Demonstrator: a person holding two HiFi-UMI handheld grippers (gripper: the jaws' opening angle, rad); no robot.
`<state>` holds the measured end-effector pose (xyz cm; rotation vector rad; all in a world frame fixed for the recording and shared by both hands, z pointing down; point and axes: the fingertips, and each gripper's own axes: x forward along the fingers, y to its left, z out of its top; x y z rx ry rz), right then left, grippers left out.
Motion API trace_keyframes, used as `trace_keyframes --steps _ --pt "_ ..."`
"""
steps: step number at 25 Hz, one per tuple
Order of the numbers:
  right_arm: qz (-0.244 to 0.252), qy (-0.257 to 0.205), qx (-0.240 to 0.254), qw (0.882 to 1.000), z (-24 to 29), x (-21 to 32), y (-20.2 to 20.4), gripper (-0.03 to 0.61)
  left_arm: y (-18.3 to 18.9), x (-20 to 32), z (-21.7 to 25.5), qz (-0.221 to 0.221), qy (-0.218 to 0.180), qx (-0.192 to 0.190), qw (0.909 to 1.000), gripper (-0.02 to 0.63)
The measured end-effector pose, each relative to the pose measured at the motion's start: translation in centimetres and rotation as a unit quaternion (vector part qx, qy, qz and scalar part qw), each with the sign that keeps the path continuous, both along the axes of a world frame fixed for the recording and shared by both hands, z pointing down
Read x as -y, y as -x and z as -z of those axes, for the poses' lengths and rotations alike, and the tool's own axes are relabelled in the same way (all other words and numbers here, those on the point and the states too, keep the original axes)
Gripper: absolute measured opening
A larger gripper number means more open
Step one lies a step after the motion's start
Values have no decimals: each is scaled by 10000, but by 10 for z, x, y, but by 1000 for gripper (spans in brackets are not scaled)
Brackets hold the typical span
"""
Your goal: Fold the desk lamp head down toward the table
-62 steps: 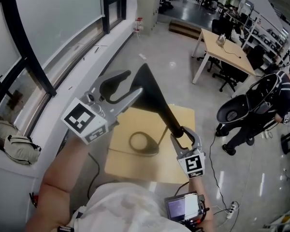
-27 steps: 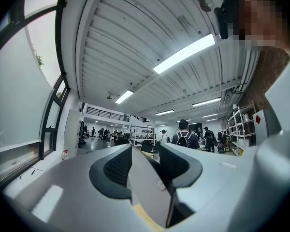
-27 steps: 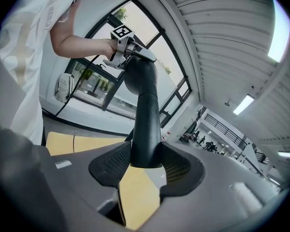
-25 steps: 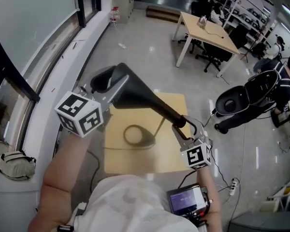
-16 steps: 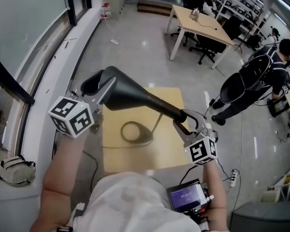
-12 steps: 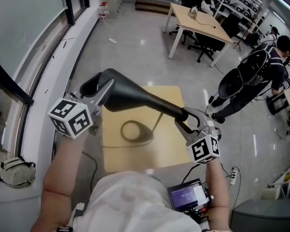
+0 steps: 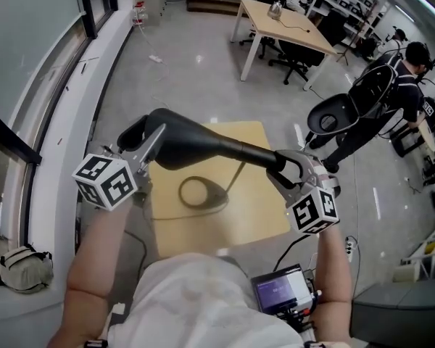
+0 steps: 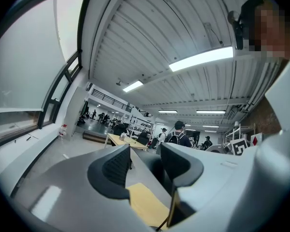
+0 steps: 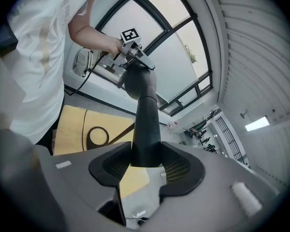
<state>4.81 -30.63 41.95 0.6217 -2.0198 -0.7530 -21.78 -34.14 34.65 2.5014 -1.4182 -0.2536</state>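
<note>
Between right gripper [image 9: 146, 153] ribbed jaws: matte black tapered lamp head [image 9: 146, 112].

Desk lamp [image 7: 196, 142]: matte black is seen all along.
Table [image 7: 254, 220]: pale yellow wood is shown beneath the desk lamp.
Left cube [image 7: 105, 182], right cube [image 7: 313, 210]: black-and-white squares are seen at the desk lamp's two ends.

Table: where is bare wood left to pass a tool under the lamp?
Bare: the table's near strip between the ring base and the shirt, and its right side below the right tool. Crowded: the far left, under the lamp head at the left tool.
</note>
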Motion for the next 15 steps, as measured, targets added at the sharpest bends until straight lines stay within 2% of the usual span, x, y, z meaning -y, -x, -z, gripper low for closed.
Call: trace_keyframes --steps 15 --pt "-196 -264 -992 9945 11 0 -10 208 -5 -2 -43 -111 353 -415 9985 201"
